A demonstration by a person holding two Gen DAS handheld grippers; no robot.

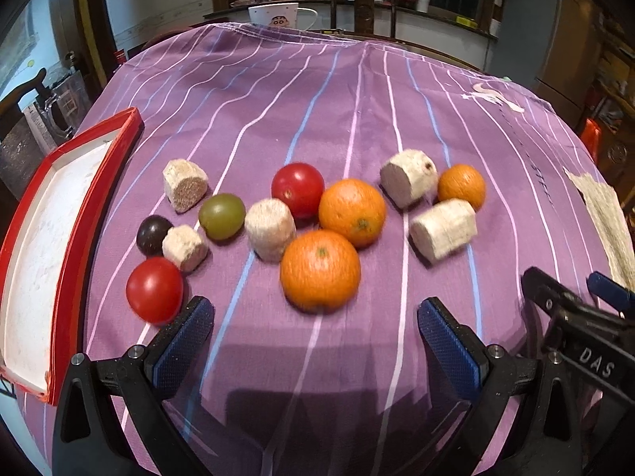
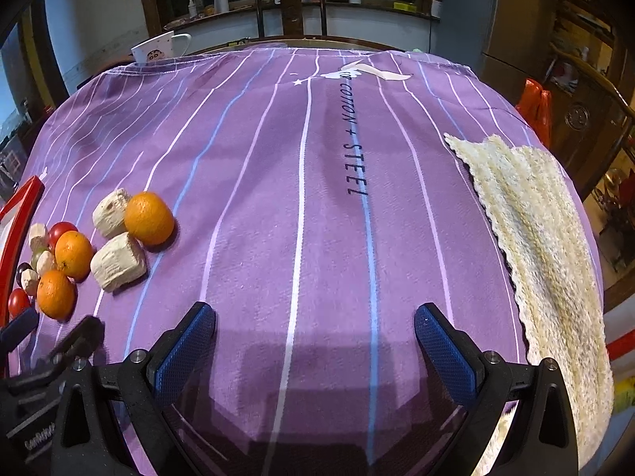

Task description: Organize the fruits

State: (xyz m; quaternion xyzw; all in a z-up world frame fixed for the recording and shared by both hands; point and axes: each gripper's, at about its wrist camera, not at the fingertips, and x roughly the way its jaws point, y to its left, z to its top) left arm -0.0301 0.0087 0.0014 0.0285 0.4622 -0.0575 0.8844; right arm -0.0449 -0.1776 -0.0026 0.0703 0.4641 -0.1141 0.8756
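The left tool [image 1: 315, 341] hovers low with its blue-padded fingers [image 1: 182, 347] spread wide, gripping nothing. The right tool [image 2: 315, 341] sits alongside at its 3 o'clock, fingers [image 2: 446, 351] likewise parted and empty.

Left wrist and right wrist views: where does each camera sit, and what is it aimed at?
Left wrist: on the left gripper, jaws open, facing the fruit cluster and red tray; right gripper shows at lower right.
Right wrist: on the right gripper, jaws open, facing bare purple cloth and knitted mat.
Shared: cloth, oranges, tray, mug.
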